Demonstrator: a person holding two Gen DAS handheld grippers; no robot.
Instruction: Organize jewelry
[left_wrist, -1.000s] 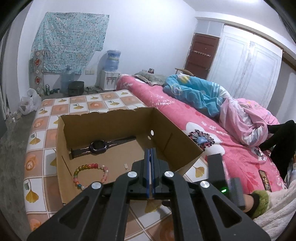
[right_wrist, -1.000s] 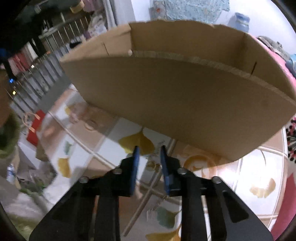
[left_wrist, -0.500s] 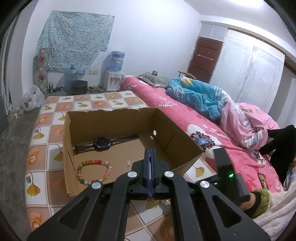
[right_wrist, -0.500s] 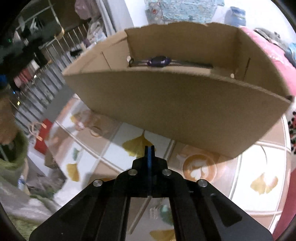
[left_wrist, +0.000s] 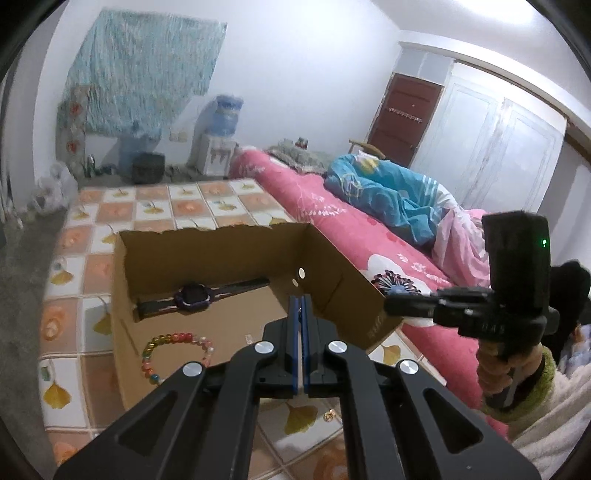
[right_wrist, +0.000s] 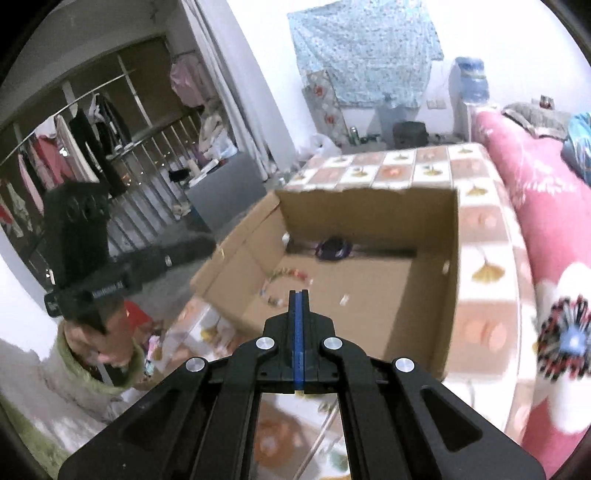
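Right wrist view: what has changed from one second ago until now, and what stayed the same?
The right gripper closed its fingers and rose: earlier it faced the outer wall of the cardboard box, now it looks over the rim inside. Whether it holds anything cannot be told. The left gripper stayed shut; the watch and bead bracelet lie in the box as before.

We see both views under cool, even indoor light — bright on the white wall (left_wrist: 314, 92), dimmer at the clothes rail (right_wrist: 74, 122). Fisheye distortion bends straight edges, and black vignetting fills the corners. The left wrist view is fairly sharp. The right wrist view shows motion blur — the cardboard box (right_wrist: 369, 206) and the flowered bedspread (right_wrist: 561, 332) smear.
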